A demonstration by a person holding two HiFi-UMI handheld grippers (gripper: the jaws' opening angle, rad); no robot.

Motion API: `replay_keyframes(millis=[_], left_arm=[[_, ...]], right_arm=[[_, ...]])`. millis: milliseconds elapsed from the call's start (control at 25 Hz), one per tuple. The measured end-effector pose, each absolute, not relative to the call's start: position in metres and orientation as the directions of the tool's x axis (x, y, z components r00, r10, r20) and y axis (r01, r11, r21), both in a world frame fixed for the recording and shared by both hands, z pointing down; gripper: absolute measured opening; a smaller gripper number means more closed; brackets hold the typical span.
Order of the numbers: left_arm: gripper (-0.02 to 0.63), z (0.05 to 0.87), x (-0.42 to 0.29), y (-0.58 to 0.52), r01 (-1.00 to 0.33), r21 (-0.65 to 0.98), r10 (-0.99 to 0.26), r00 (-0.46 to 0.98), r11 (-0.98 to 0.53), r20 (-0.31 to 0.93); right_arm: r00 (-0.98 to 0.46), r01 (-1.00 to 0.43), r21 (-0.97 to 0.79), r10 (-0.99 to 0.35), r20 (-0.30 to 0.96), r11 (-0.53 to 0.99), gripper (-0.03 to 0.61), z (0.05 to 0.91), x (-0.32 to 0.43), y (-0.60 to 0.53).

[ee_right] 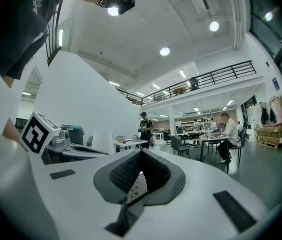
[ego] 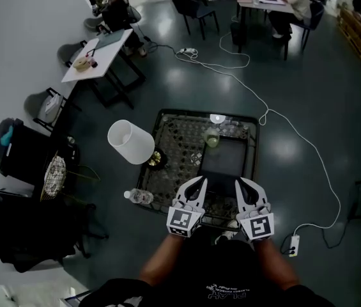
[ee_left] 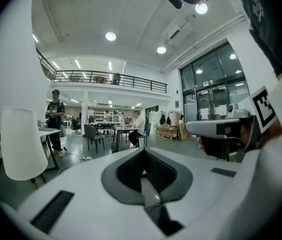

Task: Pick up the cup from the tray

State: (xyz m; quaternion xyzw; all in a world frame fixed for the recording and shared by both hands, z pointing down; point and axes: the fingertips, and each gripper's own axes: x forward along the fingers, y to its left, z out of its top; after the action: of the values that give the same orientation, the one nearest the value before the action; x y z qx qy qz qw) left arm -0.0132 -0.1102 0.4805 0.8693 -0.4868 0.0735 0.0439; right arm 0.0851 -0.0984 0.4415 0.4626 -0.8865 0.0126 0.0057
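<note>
In the head view a small pale green cup point(ego: 212, 138) stands at the far edge of a dark tray point(ego: 225, 165) on a low table with a patterned top point(ego: 177, 147). My left gripper point(ego: 200, 181) and right gripper point(ego: 239, 183) hover side by side over the table's near edge, short of the tray and apart from the cup. Both point away from me. The left gripper view has the left gripper's point(ee_left: 143, 153) jaws together with nothing between them. The right gripper view has the right gripper's point(ee_right: 141, 155) jaws together and empty too. Neither gripper view shows the cup.
A lamp with a white shade point(ego: 131, 141) stands on the table's left side, and a plastic bottle point(ego: 139, 197) lies by the near left corner. A white cable point(ego: 276, 117) runs over the floor to a power strip point(ego: 293, 244). Bags and chairs crowd the left; people sit at desks beyond.
</note>
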Motion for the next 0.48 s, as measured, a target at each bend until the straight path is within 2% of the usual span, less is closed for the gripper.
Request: replay_keyframes(millis=[120, 480], left_arm=[[0.000, 0.485, -0.015, -0.122, -0.858, 0.005, -0.843, 0.506, -0.514, 0.181], [0.000, 0.504, -0.026, -0.166, -0.857, 0.034, -0.835, 0.510, -0.515, 0.207]], right_arm=[[-0.560, -0.829, -0.036, -0.827, 0.052, 0.559, 0.008, 0.450, 0.087, -0.112], [-0.527, -0.849, -0.049, -0.849, 0.024, 0.526, 0.008, 0.464, 0.082, -0.154]])
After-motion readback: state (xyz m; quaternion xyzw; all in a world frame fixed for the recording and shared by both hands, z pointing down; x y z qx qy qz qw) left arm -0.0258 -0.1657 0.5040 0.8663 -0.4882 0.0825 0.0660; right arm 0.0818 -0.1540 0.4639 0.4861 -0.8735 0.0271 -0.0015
